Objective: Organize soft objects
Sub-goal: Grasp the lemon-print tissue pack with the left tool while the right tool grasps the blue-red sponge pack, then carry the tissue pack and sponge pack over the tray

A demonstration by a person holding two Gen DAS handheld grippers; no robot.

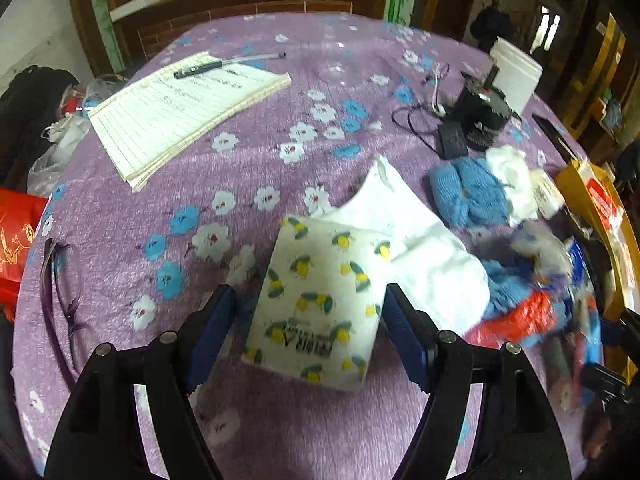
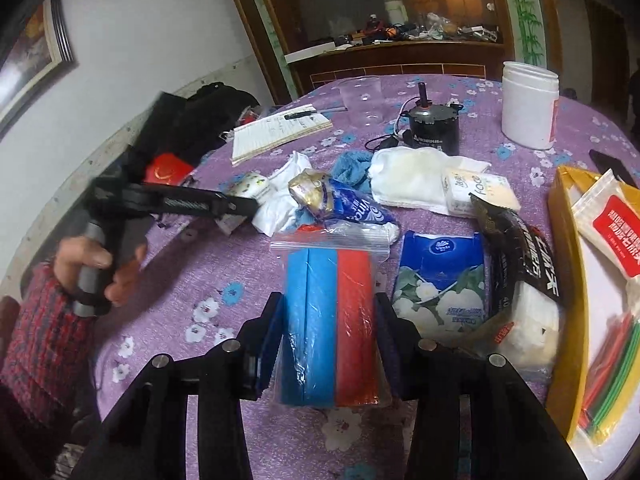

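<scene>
A lemon-print tissue pack [image 1: 316, 304] lies on the purple flowered tablecloth [image 1: 248, 168], between the fingers of my left gripper [image 1: 310, 312]. That gripper is open, with a gap on the pack's left side. In the right wrist view the left gripper [image 2: 240, 202] reaches in from the left, held by a hand, beside the same pack [image 2: 250, 184]. My right gripper [image 2: 328, 312] is shut on a clear zip bag of blue and red sponges [image 2: 332, 320], pads pressing both sides. A white cloth [image 1: 400, 220] and a blue knitted cloth [image 1: 468, 192] lie just behind the pack.
A notebook [image 1: 176, 108] with a pen lies at the back left, a black motor [image 2: 430, 128] and white jar [image 2: 528, 104] at the back. A blue tissue pack [image 2: 440, 280], black packet [image 2: 520, 248] and yellow bag [image 2: 568, 240] crowd the right.
</scene>
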